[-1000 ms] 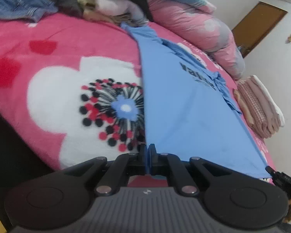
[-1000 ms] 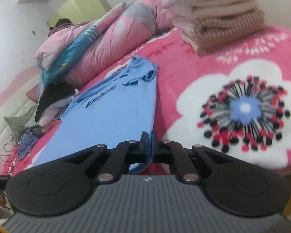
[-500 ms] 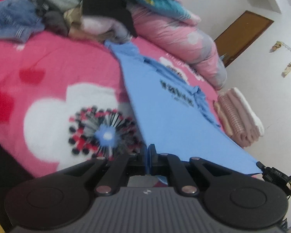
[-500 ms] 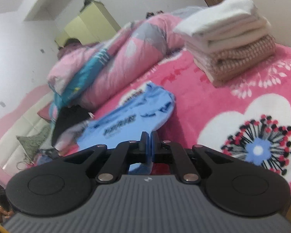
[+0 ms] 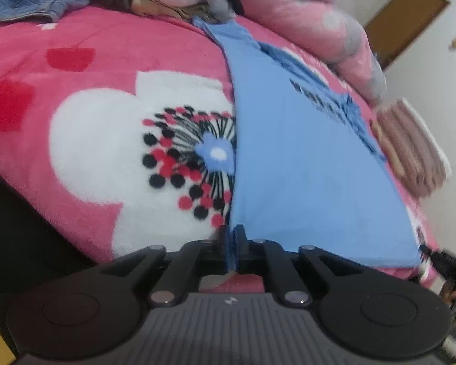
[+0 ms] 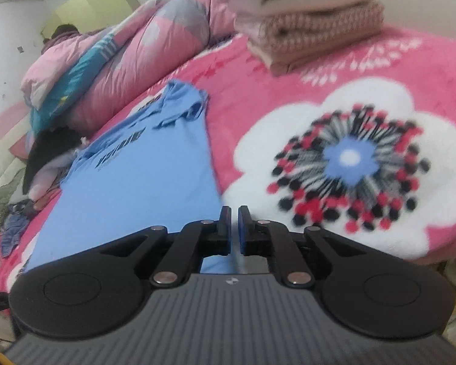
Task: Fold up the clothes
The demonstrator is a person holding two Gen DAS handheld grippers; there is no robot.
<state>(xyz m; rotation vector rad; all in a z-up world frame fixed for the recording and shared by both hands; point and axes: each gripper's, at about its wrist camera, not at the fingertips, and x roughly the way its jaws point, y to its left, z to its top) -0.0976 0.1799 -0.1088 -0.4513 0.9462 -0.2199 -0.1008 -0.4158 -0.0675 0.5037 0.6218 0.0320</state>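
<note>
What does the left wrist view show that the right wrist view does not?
Only the left wrist view shows the brown door. Only the right wrist view shows the yellow-green cabinet. Both show the blue T-shirt spread on the pink flower blanket, the folded stack beyond it, and the rolled pink quilt.

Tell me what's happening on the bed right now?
A person with two handheld grippers is folding a light blue printed T-shirt spread flat on the pink flowered fleece blanket. The left gripper and right gripper sit at the shirt's near hem corners, both jaws opening with blue cloth between them. A stack of folded beige clothes waits nearby.
</note>
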